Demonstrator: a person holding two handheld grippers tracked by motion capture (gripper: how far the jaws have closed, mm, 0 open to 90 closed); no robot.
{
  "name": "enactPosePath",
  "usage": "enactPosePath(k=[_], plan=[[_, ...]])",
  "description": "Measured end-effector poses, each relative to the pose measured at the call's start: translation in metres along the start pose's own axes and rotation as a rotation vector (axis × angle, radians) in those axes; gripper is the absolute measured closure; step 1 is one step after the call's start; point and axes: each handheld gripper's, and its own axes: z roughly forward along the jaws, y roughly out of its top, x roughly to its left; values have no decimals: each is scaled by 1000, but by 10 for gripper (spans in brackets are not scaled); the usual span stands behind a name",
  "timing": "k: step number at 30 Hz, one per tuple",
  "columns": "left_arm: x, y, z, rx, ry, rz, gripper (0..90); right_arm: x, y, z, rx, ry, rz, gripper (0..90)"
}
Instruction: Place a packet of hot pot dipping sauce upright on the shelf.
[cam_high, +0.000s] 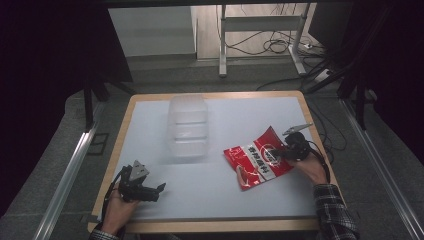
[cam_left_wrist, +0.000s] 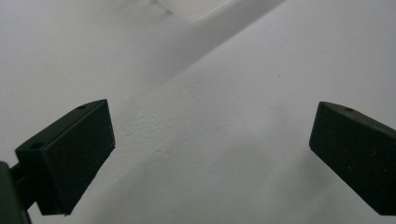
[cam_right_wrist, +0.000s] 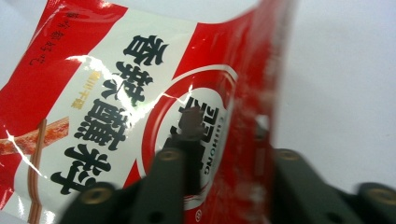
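Two grippers are in use: the right gripper (cam_high: 283, 151), at the right of the frame, is clamped on the right edge of a red and white snack packet (cam_high: 257, 159), which lies partly lifted on the desk (cam_high: 210, 195). The left gripper (cam_high: 156, 190), lower left, has its jaws spread wide with nothing between them, low over bare desk. A clear plastic container (cam_high: 188, 125) stands at upper centre, apart from both.

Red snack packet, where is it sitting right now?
In the high view the red snack packet lies on the right half of the white table, right of the clear plastic container, its right edge pinched in the right gripper.
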Motion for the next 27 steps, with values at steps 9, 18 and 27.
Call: enactPosePath(k=[9, 18, 27], plan=[[0, 0, -1, -3, 3, 1, 0, 17, 12, -12, -50, 6, 2, 874], [0, 1, -1, -3, 2, 1, 0, 32, 23, -27, -111, 6, -14, 868], [0, 1, -1, -2, 3, 0, 0, 49, 40, -49, -176, 29, -7, 873]])
